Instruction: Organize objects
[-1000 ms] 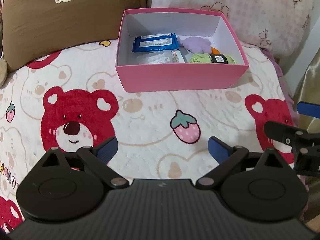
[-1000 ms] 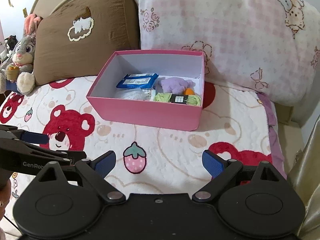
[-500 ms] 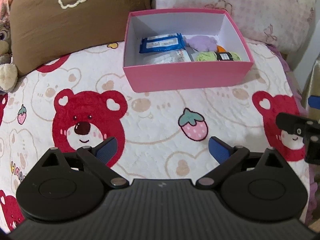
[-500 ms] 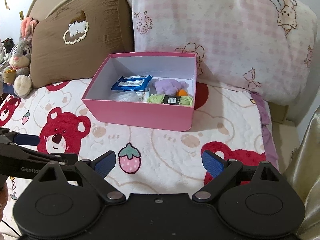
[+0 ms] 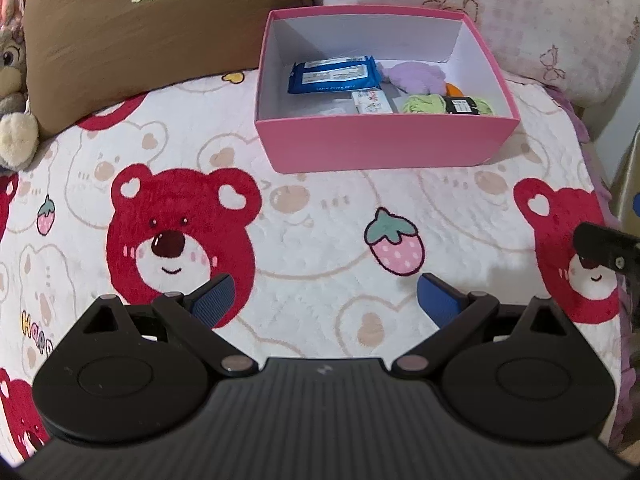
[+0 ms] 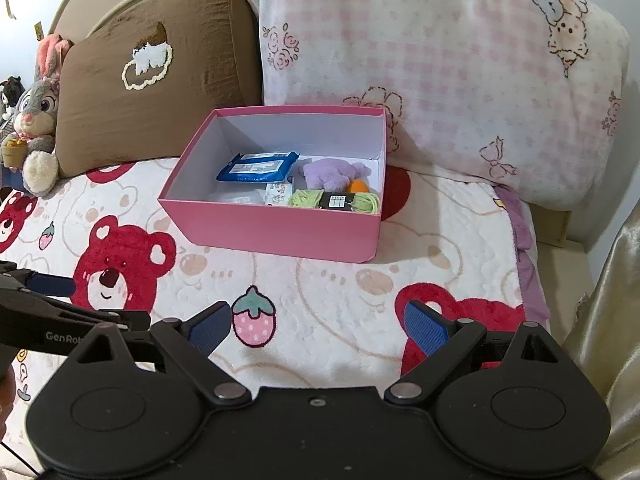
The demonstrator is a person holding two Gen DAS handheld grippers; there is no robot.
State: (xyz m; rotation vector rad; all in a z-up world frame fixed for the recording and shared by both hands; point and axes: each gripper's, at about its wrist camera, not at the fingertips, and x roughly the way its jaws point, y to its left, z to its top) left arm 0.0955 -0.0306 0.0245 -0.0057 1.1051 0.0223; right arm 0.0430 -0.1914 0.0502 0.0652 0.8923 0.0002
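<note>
An open pink box [image 5: 384, 146] [image 6: 280, 230] stands on the bear-print blanket, near the pillows. Inside lie a blue wipes pack [image 5: 334, 76] [image 6: 258, 166], a purple plush [image 5: 416, 76] [image 6: 332, 174], a green yarn skein [image 5: 448, 105] [image 6: 334, 201], an orange item [image 6: 357, 186] and a small white packet [image 5: 372, 102]. My left gripper [image 5: 324, 304] is open and empty over the blanket, well short of the box. My right gripper [image 6: 318, 326] is open and empty, also short of the box.
A brown pillow [image 6: 148, 80] and a pink checked pillow [image 6: 440, 72] lean behind the box. A plush rabbit [image 6: 36, 120] sits at the far left. The bed's right edge [image 6: 532, 240] drops off beside a gold curtain [image 6: 616, 300].
Both grippers have drawn back and risen from the box, which now looks smaller and farther. Both stay open and empty.
</note>
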